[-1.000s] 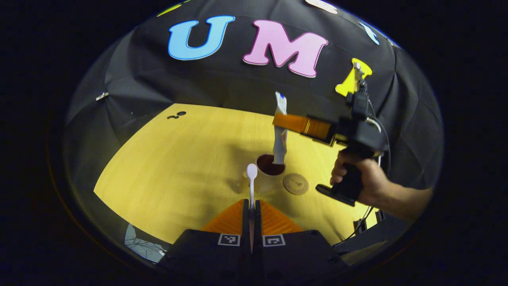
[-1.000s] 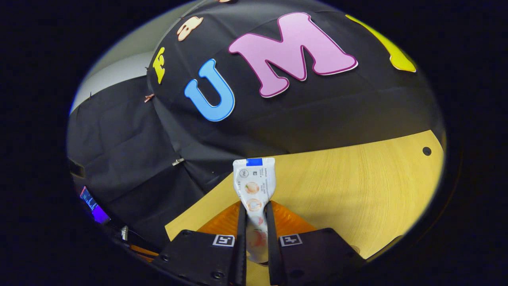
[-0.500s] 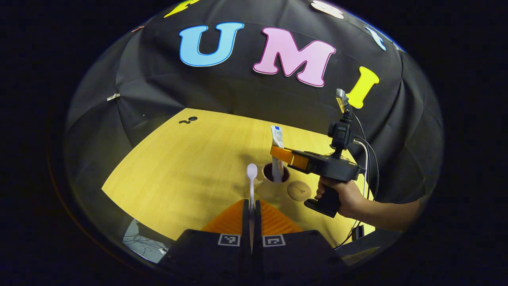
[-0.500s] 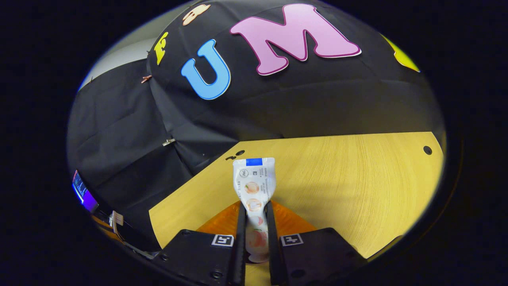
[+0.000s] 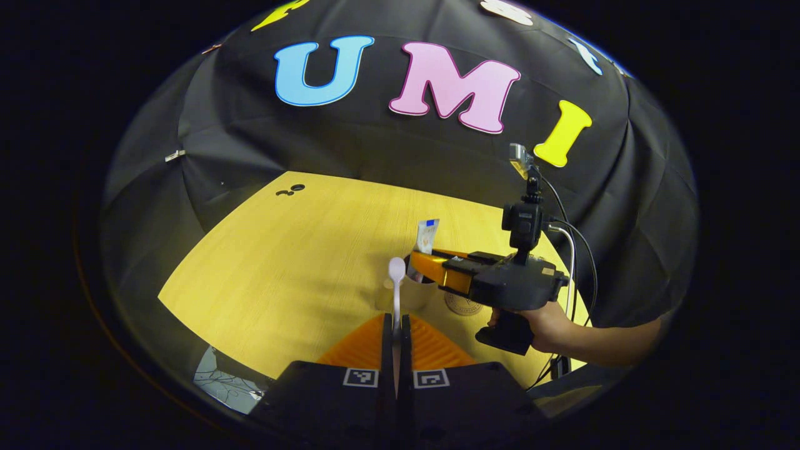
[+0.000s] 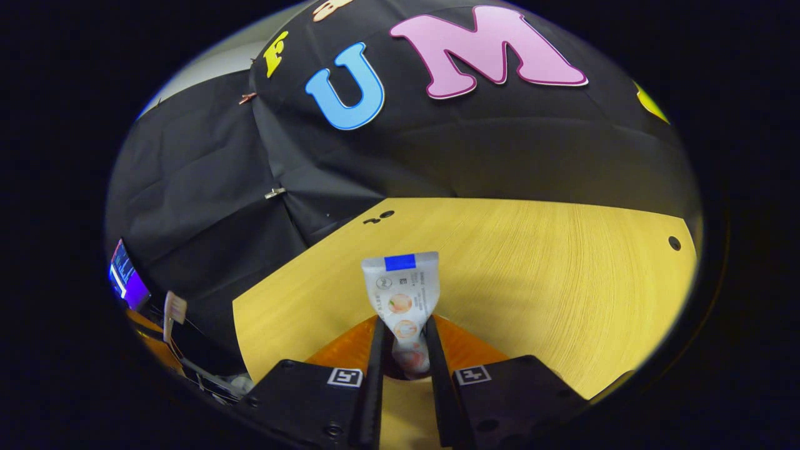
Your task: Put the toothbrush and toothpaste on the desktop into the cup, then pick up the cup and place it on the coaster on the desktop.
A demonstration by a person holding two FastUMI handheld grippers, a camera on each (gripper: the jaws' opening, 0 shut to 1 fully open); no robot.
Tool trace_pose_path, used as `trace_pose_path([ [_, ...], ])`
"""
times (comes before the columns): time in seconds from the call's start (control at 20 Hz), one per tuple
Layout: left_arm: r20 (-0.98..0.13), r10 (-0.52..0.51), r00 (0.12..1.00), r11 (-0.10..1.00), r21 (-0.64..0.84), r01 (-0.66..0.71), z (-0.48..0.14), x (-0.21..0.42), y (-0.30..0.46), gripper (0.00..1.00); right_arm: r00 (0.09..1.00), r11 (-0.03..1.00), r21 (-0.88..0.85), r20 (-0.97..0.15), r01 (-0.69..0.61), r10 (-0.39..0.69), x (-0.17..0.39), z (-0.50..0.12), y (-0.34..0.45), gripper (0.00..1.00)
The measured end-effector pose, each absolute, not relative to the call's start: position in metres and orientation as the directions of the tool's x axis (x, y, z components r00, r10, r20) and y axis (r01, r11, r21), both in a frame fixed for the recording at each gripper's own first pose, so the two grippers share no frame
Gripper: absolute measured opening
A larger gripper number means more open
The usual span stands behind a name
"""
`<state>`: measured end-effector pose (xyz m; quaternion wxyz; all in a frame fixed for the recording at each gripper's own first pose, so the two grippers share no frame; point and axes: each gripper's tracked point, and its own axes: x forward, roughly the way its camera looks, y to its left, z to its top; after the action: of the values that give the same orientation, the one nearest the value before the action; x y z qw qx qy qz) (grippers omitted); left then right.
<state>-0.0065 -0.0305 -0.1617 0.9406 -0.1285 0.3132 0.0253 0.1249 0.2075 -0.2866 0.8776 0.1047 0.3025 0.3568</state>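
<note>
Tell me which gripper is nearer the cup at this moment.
Right. The right gripper is over the cup, lowering the toothpaste into its mouth. The left gripper holds the toothbrush short of the cup, on the near side.

Toothpaste in cup, coaster beside.

The left tool is clamped tight on the toothbrush, which stands up between its fingers with the rounded end topmost, just in front of the cup on the yellow surface. Over the cup, the right tool, gripped by a hand, reaches in from the right. The toothpaste stands upright, its lower part down in the cup. The coaster lies just right of the cup, partly hidden.
</note>
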Motion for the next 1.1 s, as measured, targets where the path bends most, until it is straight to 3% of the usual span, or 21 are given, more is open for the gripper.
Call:
trace_pose_path([
  [0.05,-0.59,-0.033,0.806,0.965,-0.23,-0.128,-0.159,-0.005,-0.031,0.06,0.556,0.716,0.401,-0.451,-0.572,0.698,0.121,-0.284,0.209,0.42],
  [0.1,-0.584,-0.033,0.811,0.964,-0.232,-0.127,-0.157,-0.003,-0.031,0.11,0.557,0.717,0.397,-0.454,-0.573,0.696,0.12,-0.282,0.208,0.39],
  [0.15,-0.577,-0.037,0.816,0.964,-0.235,-0.123,-0.153,0.001,-0.031,0.06,0.557,0.719,0.396,-0.456,-0.571,0.694,0.118,-0.279,0.207,0.41],
  [0.2,-0.567,-0.042,0.823,0.964,-0.24,-0.116,-0.15,0.006,-0.033,0.06,0.557,0.722,0.398,-0.462,-0.566,0.69,0.114,-0.277,0.204,0.52],
  [0.25,-0.554,-0.049,0.831,0.964,-0.245,-0.107,-0.146,0.012,-0.033,0.06,0.557,0.723,0.404,-0.463,-0.56,0.69,0.109,-0.272,0.201,0.43],
  [0.3,-0.537,-0.056,0.841,0.964,-0.249,-0.095,-0.14,0.019,-0.032,0.06,0.556,0.725,0.41,-0.466,-0.554,0.688,0.102,-0.268,0.195,0.59],
  [0.5,-0.455,-0.115,0.883,0.961,-0.275,-0.016,-0.118,0.059,-0.037,0.06,0.539,0.731,0.429,-0.494,-0.531,0.682,0.064,-0.26,0.16,0.59],
  [0.55,-0.428,-0.137,0.893,0.958,-0.285,0.01,-0.112,0.07,-0.04,0.11,0.541,0.739,0.43,-0.505,-0.519,0.673,0.054,-0.26,0.146,0.59],
  [0.6,-0.403,-0.161,0.901,0.955,-0.295,0.039,-0.107,0.08,-0.043,0.06,0.552,0.755,0.426,-0.516,-0.498,0.656,0.045,-0.259,0.13,0.59],
  [1.1,-0.158,-0.364,0.918,0.897,-0.324,0.3,-0.089,0.168,-0.08,0.06,0.718,0.924,0.351,-0.603,-0.151,0.346,-0.019,-0.251,-0.019,0.59],
])
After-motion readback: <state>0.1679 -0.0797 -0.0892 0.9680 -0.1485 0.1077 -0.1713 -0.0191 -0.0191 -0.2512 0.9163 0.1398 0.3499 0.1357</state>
